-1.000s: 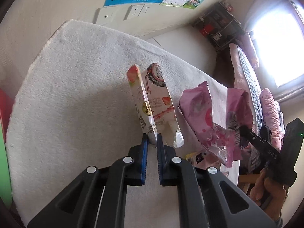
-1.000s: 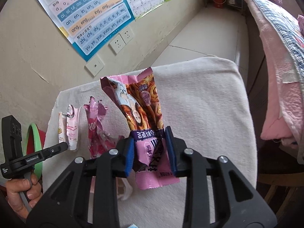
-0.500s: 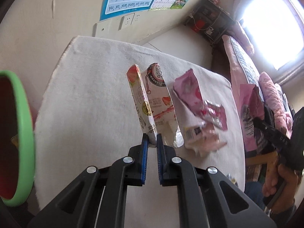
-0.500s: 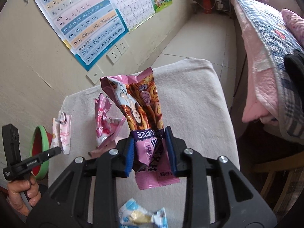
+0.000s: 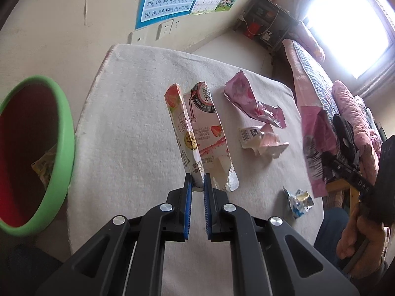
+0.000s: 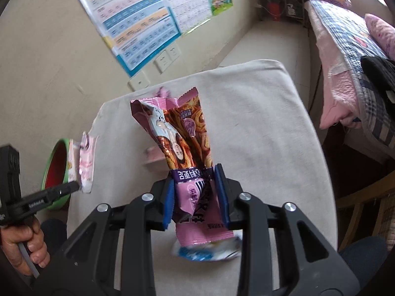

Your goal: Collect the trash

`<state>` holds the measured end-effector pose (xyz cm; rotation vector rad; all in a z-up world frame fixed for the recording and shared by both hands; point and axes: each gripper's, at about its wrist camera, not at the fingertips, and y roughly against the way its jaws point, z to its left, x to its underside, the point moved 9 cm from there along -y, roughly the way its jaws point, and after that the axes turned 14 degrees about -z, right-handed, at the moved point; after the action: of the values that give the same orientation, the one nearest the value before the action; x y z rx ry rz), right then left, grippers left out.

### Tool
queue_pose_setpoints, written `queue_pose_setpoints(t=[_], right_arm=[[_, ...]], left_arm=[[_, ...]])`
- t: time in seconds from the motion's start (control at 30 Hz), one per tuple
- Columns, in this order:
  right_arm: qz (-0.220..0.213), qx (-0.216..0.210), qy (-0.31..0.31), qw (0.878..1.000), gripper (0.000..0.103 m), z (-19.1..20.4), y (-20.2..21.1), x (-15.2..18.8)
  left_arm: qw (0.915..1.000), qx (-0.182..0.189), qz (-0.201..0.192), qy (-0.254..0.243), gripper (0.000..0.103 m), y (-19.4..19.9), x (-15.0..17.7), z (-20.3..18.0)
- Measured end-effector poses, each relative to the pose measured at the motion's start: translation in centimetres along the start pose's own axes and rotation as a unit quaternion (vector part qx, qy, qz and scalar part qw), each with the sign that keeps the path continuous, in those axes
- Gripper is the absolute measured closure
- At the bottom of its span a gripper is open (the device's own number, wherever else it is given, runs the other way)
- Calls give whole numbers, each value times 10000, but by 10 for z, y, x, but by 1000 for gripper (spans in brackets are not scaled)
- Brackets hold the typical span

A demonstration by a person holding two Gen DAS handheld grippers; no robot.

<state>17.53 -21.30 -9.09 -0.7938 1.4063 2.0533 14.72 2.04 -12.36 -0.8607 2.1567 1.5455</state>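
L gripper point(image 5: 197, 185) clamped on strawberry milk carton point(image 5: 197, 133) | R gripper point(image 6: 195, 194) clamped on pink snack wrapper point(image 6: 182, 145) | green-rimmed bin point(image 5: 63, 128) left of carton

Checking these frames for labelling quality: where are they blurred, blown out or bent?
Left wrist view: window blown out white, fisheye bends the table edges, carton sharp. Right wrist view: wall chart and blue wrapper smeared, snack bag sharp.

A flattened strawberry carton point(image 5: 197, 133) (torn open) and a pink snack wrapper point(image 6: 187, 148) are held upright above the counter point(image 5: 128, 128).
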Motion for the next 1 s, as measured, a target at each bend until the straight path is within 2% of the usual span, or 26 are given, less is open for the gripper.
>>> queue_pose_setpoints(t=[0.4, 1.0], right_arm=[[76, -678, 608, 9958, 73, 92, 16, 27], [219, -602, 1127, 9916, 73, 122, 26, 52]], left_arm=[[9997, -143, -122, -134, 96, 29, 15, 13], [9987, -250, -430, -93, 96, 55, 26, 22]])
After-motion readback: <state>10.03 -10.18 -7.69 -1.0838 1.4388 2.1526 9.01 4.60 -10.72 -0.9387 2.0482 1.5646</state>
